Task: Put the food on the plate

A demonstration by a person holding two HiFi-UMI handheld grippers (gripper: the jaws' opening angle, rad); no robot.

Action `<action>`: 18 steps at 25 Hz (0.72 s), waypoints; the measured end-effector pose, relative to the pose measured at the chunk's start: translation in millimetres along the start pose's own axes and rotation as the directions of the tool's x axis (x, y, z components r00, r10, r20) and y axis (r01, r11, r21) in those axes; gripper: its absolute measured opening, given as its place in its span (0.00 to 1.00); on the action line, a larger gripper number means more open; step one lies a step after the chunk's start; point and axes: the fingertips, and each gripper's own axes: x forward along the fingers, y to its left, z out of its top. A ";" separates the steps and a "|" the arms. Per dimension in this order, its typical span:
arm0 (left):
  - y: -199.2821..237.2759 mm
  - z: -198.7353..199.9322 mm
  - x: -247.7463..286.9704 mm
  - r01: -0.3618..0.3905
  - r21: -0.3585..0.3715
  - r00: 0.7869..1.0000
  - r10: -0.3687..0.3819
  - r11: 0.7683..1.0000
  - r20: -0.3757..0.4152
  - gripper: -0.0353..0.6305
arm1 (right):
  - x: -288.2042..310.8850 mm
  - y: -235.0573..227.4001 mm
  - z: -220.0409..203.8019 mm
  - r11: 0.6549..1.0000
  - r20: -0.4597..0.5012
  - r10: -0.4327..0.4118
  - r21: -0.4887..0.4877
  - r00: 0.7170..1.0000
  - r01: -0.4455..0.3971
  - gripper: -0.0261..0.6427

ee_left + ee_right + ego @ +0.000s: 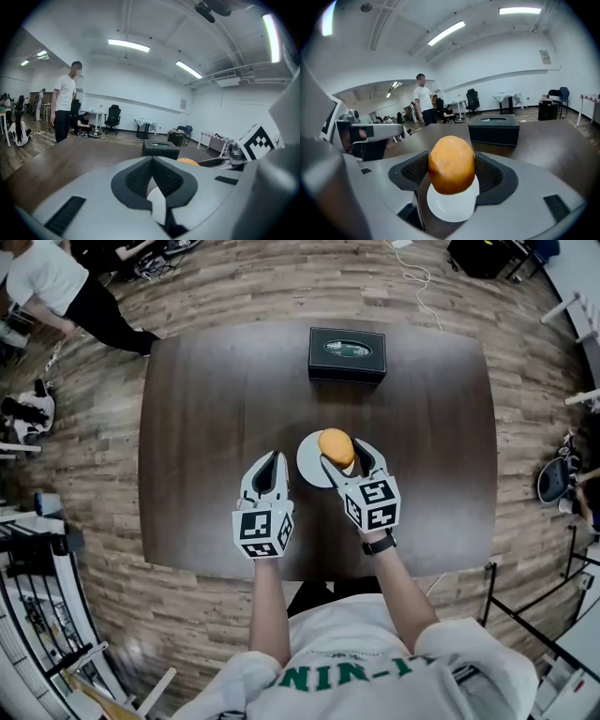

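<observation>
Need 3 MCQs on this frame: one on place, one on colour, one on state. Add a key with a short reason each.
1. Where is the black box?
A) at the far side of the table
B) on the plate
C) in the left gripper

2. What colour is the food?
A) green
B) orange-brown
C) white

3. What state is the right gripper in?
A) open and empty
B) shut on the food
C) out of view

Key:
1 A: the head view shows the box near the table's far edge, beyond the plate.
2 B: the right gripper view shows an orange-brown rounded piece.
3 B: both pads press its sides, above the plate.
</observation>
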 end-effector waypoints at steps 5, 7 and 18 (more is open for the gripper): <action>7.6 -27.8 17.5 -0.002 -0.031 0.999 0.001 1.000 -0.032 0.07 | 29.8 -11.0 -25.6 1.000 -0.049 0.007 0.008 0.999 -0.006 0.52; 11.1 -36.9 21.3 -0.006 -0.043 0.999 0.005 0.999 -0.039 0.07 | 40.1 -11.4 -32.9 1.000 -0.062 0.013 0.006 0.998 -0.013 0.52; 16.6 -77.3 40.4 -0.014 -0.084 0.996 0.007 0.996 -0.089 0.07 | 78.5 -10.7 -80.6 0.999 -0.191 0.022 -0.037 0.981 -0.030 0.52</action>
